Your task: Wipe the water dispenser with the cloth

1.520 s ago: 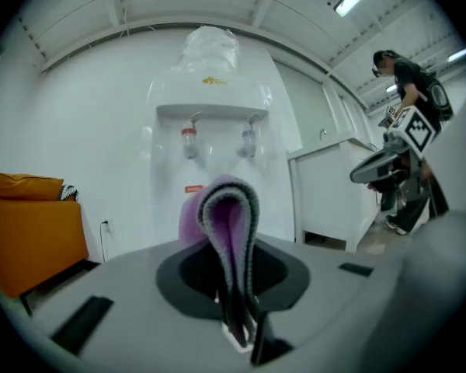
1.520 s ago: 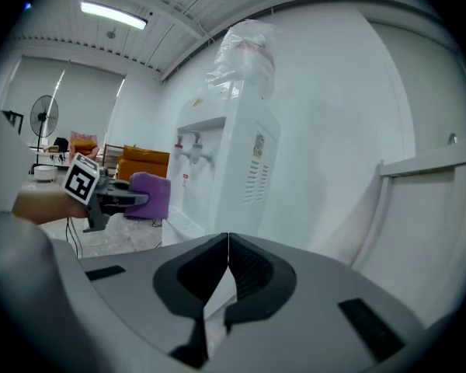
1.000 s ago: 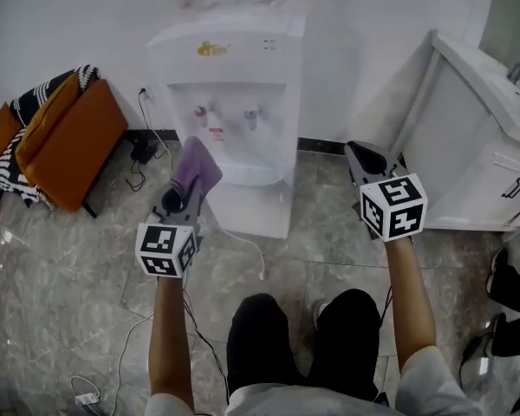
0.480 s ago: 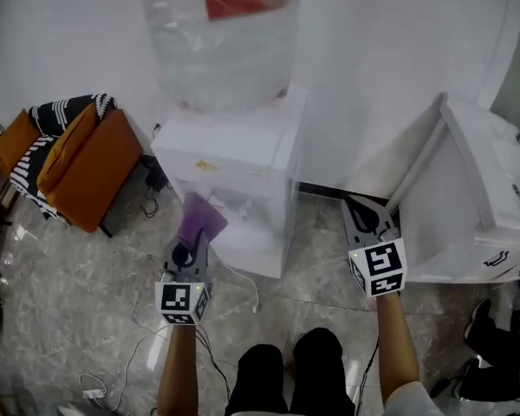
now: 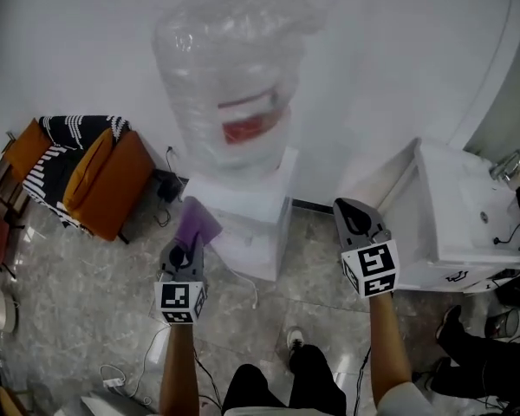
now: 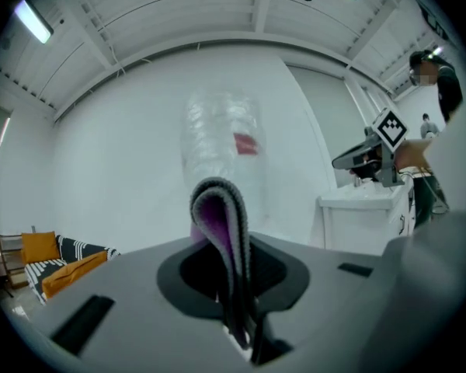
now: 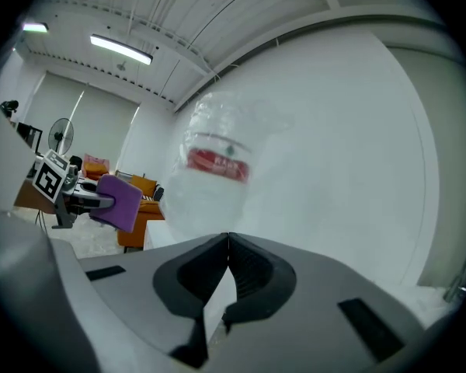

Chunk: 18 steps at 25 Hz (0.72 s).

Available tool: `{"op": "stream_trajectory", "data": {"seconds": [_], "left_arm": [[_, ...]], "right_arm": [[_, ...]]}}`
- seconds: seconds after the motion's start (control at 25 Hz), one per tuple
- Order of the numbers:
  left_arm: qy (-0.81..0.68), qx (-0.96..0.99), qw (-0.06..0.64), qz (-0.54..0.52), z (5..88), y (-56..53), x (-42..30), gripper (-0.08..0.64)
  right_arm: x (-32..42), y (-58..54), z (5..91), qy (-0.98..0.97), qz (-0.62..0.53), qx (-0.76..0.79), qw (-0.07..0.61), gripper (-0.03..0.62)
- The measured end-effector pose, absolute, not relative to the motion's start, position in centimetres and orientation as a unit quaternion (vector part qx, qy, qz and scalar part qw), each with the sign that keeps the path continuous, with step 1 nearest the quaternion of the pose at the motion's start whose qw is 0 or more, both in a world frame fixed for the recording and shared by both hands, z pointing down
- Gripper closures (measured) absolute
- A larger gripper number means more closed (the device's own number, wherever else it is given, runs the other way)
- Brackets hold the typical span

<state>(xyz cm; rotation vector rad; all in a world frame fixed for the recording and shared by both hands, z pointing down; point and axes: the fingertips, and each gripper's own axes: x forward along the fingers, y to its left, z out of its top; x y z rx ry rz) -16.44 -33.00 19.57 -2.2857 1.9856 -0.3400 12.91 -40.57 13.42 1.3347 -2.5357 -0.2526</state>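
Left gripper (image 6: pixel 237 317) pinches the cloth (image 6: pixel 217 212), edge-on in its own view, broadside from the right gripper (image 7: pixel 227 243), whose jaws meet empty.

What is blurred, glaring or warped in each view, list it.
Head view: the clear plastic water bottle is smeared and washed out against the white wall. Left gripper view: wide-angle bending curves the ceiling; the folded purple cloth is soft-edged. Right gripper view: the ceiling strip light glares.

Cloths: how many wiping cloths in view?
1. A purple cloth, clamped in the left gripper, just left of the water dispenser. Striped fabric on the orange chair is not counted.
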Motion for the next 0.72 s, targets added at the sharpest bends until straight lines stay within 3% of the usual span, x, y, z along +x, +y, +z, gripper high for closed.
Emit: {"op": "stream_trajectory", "data": {"seconds": [0.72], "left_arm": [[0.585, -0.800, 0.082, -0.099, -1.7, -19.4, -18.5, 0.514]], "right_arm": [[7.2, -22.8, -5.9, -0.872, -0.107, 0.464, 0.109, 0.578]]}}
